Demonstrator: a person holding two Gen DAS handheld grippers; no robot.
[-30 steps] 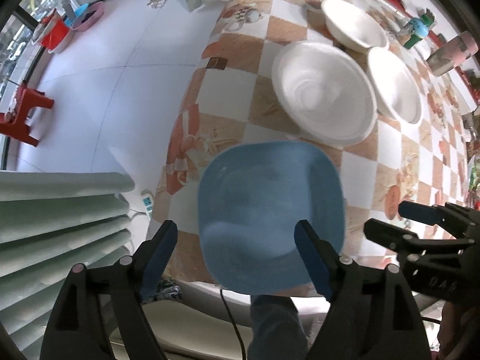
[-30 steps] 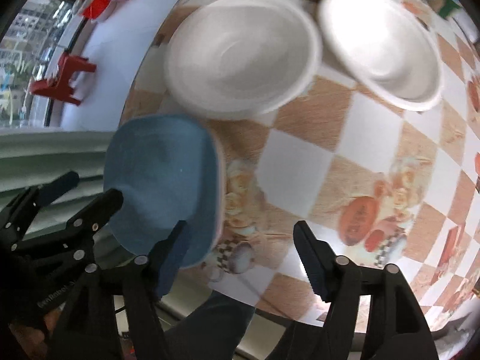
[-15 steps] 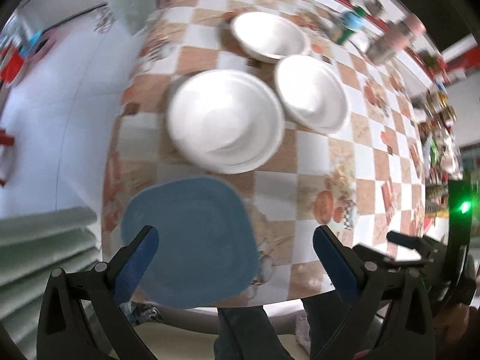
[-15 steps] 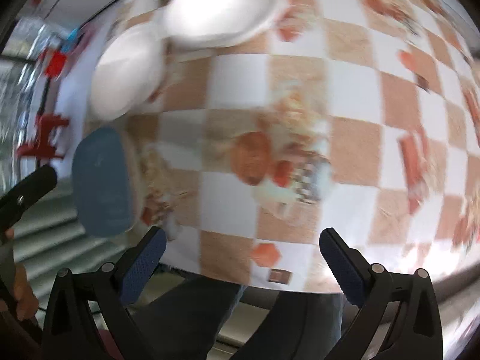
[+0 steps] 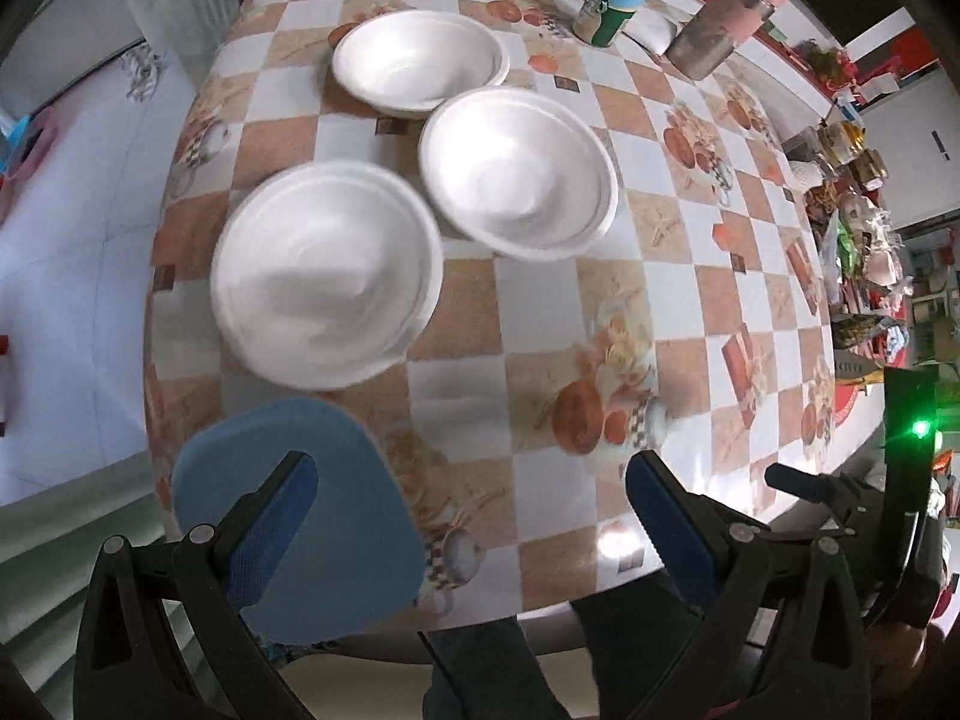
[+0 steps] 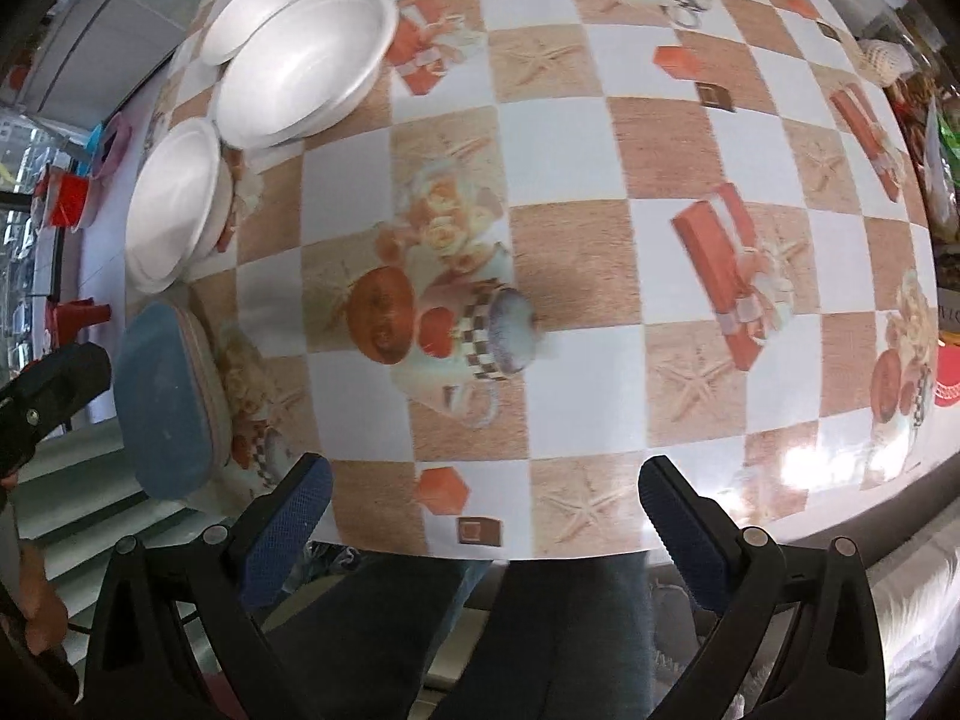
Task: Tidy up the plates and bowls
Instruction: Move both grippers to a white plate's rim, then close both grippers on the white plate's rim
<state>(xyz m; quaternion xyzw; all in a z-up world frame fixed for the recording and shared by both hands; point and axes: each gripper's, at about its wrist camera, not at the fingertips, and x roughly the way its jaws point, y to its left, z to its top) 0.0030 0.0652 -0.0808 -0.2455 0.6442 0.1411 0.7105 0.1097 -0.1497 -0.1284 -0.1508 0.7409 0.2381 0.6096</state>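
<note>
A blue square plate [image 5: 336,516] lies at the near left corner of the checkered table [image 5: 600,312]; in the right wrist view it [image 6: 162,396] sits on something pinkish. Three white bowls stand behind it: a near one [image 5: 327,273], a middle one [image 5: 519,165] and a far one [image 5: 420,63]. They also show in the right wrist view [image 6: 300,66]. My left gripper [image 5: 471,498] is open and empty above the table's near edge, its left finger over the blue plate. My right gripper [image 6: 486,504] is open and empty over the near edge, right of the plate.
A small green-capped bottle [image 5: 612,0] and a metal flask with a pink cap [image 5: 729,18] stand at the table's far side. Cluttered packets and jars [image 5: 852,204] line the right. The person's legs [image 6: 510,642] are below the near edge.
Both grippers have opened wider and pulled back and rightward from the blue plate, which stays on the table's corner. The views now take in more of the table.
</note>
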